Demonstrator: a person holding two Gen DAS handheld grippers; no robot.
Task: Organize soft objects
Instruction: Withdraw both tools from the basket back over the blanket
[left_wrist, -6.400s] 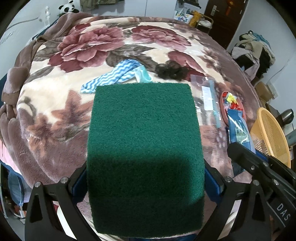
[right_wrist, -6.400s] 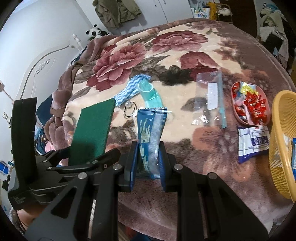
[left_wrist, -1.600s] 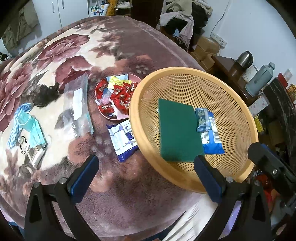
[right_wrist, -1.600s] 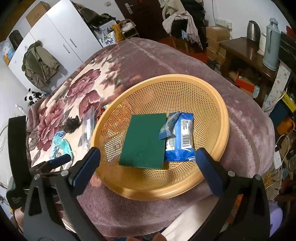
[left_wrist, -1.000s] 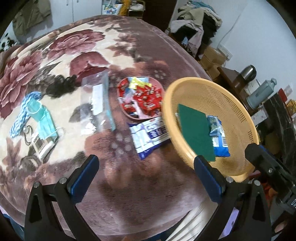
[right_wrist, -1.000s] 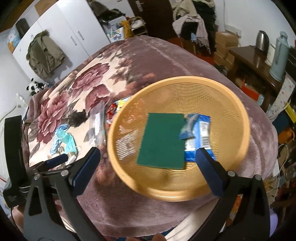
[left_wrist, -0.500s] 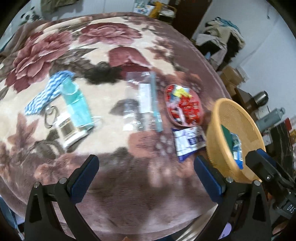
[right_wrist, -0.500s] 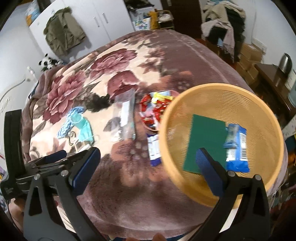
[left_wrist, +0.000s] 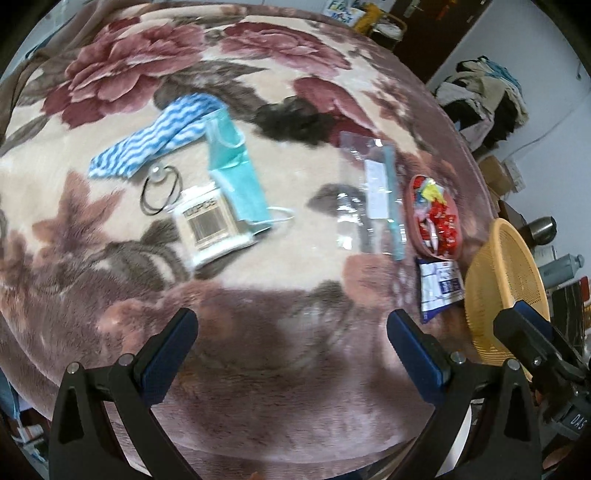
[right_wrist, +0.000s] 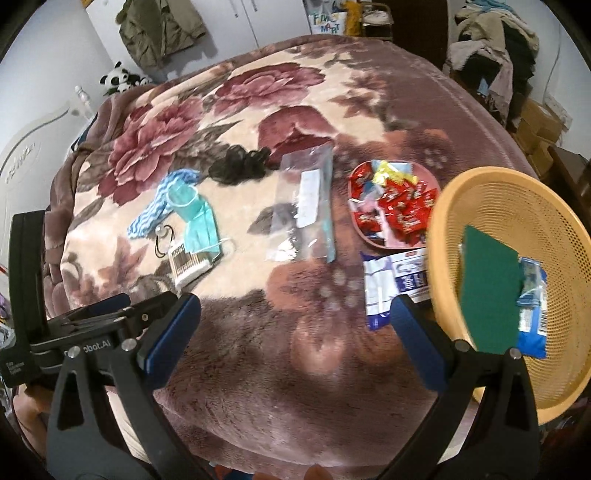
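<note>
Resting in the yellow basket (right_wrist: 517, 206) at the bed's right edge are a green scouring pad (right_wrist: 489, 291) and a blue packet (right_wrist: 532, 310); a pink dish (right_wrist: 369, 236) beside it holds red candies (right_wrist: 402, 210). Left claw (left_wrist: 291, 350) and right claw (right_wrist: 295, 325) hover above the blanket (left_wrist: 295, 369), both spread wide and empty.

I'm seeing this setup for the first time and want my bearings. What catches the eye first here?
The big flowered blanket fills both views, strewn with small things. At its right edge sits an orange basket holding a green scouring pad and a blue packet; beside it is a pink dish of red sweets. Both the left gripper and the right gripper hover open and empty.
</note>
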